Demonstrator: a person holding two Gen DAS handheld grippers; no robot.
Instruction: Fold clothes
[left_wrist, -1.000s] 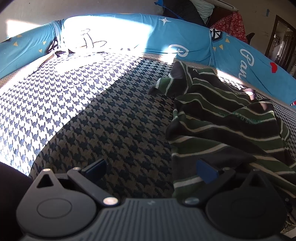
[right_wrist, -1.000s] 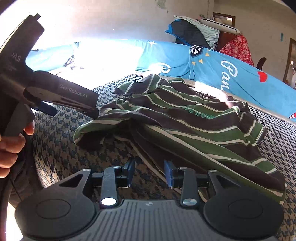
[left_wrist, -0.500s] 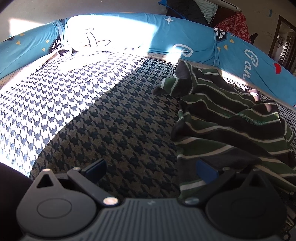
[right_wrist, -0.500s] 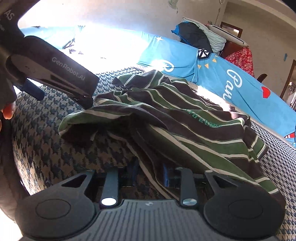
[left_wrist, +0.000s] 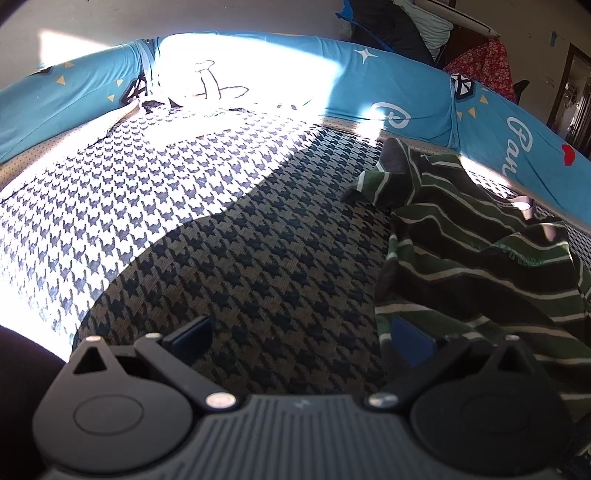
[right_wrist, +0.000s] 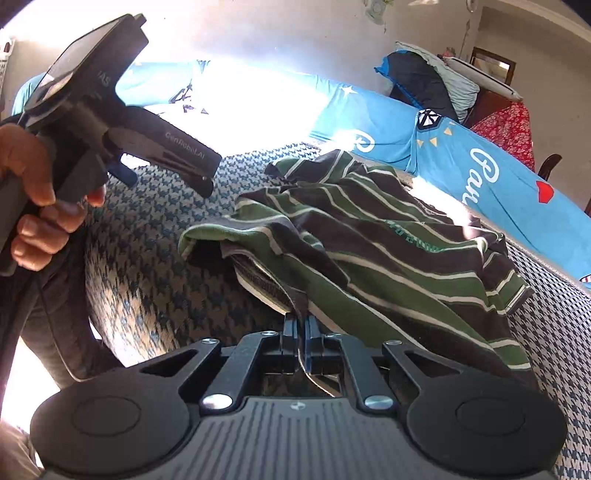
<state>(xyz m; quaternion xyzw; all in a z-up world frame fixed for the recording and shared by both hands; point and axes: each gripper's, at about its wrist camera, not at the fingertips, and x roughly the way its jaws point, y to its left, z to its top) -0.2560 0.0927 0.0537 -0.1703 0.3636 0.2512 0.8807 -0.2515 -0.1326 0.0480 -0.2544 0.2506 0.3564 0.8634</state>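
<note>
Shirt (right_wrist: 369, 251), striped green and brown, limp and light, lies crumpled on my checked bedcover (left_wrist: 258, 258). My right gripper (right_wrist: 302, 334) pinches its near hem; left gripper (left_wrist: 299, 336) gapes, empty. Next hold, I judge: far hem corner.

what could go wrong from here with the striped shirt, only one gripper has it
1. The right gripper is shut on just a thin edge of the striped shirt; pulling may slip it free.
2. The left gripper is open beside the shirt's edge, holding nothing, so a one-sided lift would likely drag the bunched cloth across the houndstooth cover rather than spread it.
3. The shirt is crumpled with layers overlapping, so folding now could trap wrinkles.
</note>
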